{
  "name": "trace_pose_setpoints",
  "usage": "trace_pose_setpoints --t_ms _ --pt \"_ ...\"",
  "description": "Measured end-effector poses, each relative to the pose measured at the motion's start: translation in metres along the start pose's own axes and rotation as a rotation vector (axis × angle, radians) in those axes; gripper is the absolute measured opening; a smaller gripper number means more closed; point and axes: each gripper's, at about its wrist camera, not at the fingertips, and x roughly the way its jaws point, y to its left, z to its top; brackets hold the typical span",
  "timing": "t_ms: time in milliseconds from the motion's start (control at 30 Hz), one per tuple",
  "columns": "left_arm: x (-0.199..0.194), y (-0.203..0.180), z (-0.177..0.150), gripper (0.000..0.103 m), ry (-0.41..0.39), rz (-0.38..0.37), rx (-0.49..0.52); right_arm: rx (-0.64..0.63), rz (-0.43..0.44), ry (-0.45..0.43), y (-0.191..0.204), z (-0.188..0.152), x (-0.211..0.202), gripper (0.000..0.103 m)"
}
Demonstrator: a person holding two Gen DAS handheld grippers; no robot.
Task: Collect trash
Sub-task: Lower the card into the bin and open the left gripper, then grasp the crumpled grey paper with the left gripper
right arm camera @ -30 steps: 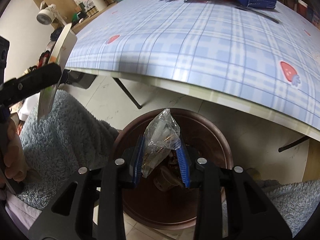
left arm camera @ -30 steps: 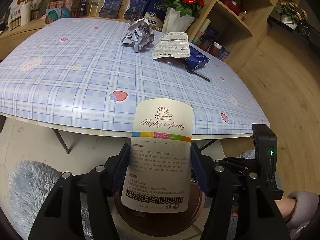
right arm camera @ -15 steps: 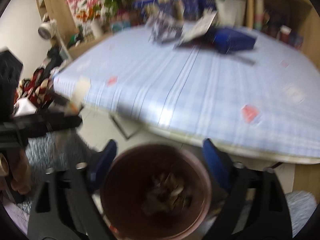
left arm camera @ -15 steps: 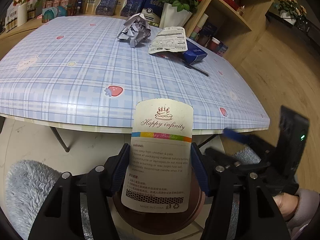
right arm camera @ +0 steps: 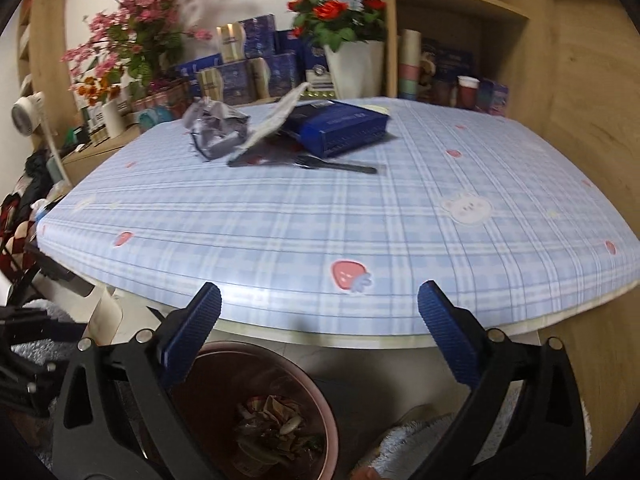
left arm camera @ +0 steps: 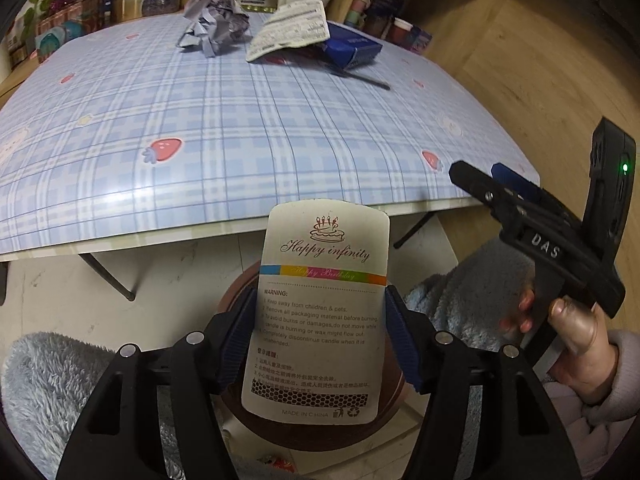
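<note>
Bin (right arm camera: 256,412) part-filled; table (left arm camera: 248,128) not cleared.
Your left gripper (left arm camera: 320,344), jaws easing apart, clamps the card (left arm camera: 320,312); your right gripper (right arm camera: 320,332) gapes, opening, empty; paper (left arm camera: 214,20), box (left arm camera: 352,50) remain.

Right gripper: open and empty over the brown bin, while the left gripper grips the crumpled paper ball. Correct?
Not quite. The left gripper grips a flat candle packaging card; the crumpled paper ball lies on the table, per the left wrist view. The right gripper is open, empty, above the brown bin.

Red roses in a white vase (right arm camera: 354,68) stand behind the plaid-covered table (right arm camera: 360,216).
</note>
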Motion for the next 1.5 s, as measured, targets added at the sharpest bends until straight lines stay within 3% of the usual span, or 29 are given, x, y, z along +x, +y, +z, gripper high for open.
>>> trace_pose_setpoints --t_ms 500,600,1100,1300,1500 --pt "0.011 0.001 0.003 0.069 0.044 -0.013 -0.010 0.000 0.007 0.027 0.004 -0.004 0.008 0.097" --pt "0.007 0.005 0.003 0.075 0.025 -0.015 -0.031 -0.002 0.006 0.029 0.004 -0.004 0.008 0.097" --pt "-0.021 0.049 0.008 0.077 -0.152 0.030 -0.271 -0.012 0.013 0.031 0.009 -0.004 0.007 0.097" --pt "-0.034 0.060 0.016 0.077 -0.207 0.043 -0.320 -0.010 0.022 0.025 0.008 -0.003 0.007 0.097" --pt "-0.040 0.060 0.038 0.078 -0.217 0.039 -0.291 0.027 0.037 0.014 -0.001 0.008 0.010 0.097"
